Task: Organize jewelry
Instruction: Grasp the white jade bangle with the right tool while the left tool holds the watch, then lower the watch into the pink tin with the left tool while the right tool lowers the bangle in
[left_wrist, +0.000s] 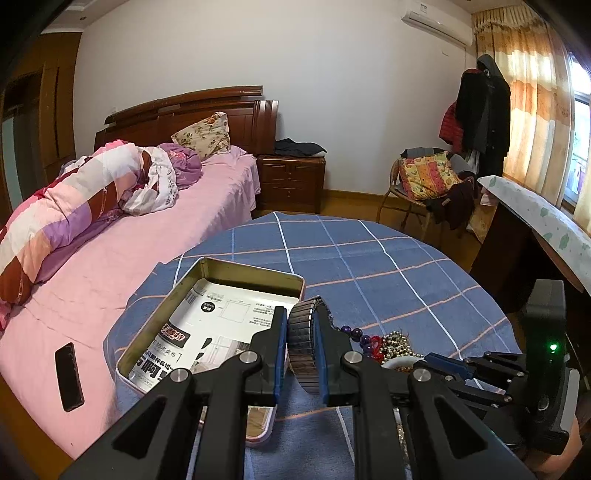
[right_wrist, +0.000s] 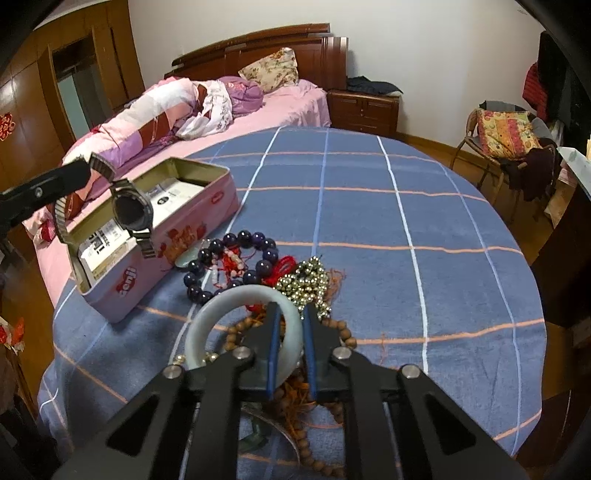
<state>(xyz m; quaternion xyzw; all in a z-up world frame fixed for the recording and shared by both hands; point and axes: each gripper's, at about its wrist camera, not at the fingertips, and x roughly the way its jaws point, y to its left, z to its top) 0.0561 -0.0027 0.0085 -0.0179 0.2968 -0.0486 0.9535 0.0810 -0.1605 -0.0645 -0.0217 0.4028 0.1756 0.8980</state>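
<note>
My left gripper (left_wrist: 302, 311) is shut on the metal band of a wristwatch (left_wrist: 301, 341), held above the near right corner of an open pink tin box (left_wrist: 177, 288). The right wrist view shows the watch (right_wrist: 133, 212) hanging from that left gripper (right_wrist: 79, 173) over the tin (right_wrist: 166, 258). My right gripper (right_wrist: 291, 308) is shut on the right side of a pale jade bangle (right_wrist: 229, 301), which rests on the jewelry pile. The pile holds a dark purple bead bracelet (right_wrist: 240, 236), metallic beads (right_wrist: 306, 280), red cords and wooden beads (right_wrist: 343, 332).
A round table under a blue checked cloth (right_wrist: 406, 206) carries everything. A printed paper lines the tin. A pink bed (left_wrist: 147, 236) touches the table's left side, with a dark phone (left_wrist: 69, 376) lying on it. A chair piled with clothes (right_wrist: 509, 140) stands far right.
</note>
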